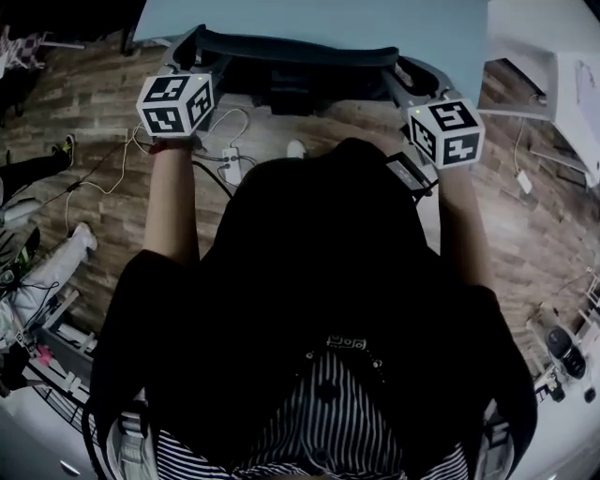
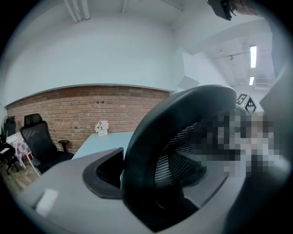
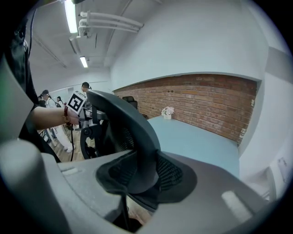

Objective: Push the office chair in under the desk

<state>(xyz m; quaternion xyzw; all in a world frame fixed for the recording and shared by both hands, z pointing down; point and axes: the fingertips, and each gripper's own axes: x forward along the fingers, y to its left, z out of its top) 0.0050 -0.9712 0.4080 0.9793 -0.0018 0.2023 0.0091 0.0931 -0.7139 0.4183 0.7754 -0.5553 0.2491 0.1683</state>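
Note:
The black office chair's curved backrest (image 1: 291,49) stands in front of the light blue desk (image 1: 319,23), with its top rim at the desk's near edge. My left gripper (image 1: 192,54) holds the left end of that rim and my right gripper (image 1: 412,82) holds the right end. In the left gripper view the thick black rim (image 2: 151,132) fills the gap between the jaws of the left gripper (image 2: 146,183). In the right gripper view the rim (image 3: 128,128) sits between the dark pads of the right gripper (image 3: 142,178), which press on it. The seat is hidden by the person's body.
A small pot of white flowers (image 3: 168,111) stands at the desk's far end by the brick wall. A second black chair (image 2: 39,141) stands beside the desk. Cables and a power strip (image 1: 232,164) lie on the wood floor. White furniture (image 1: 562,84) stands at the right.

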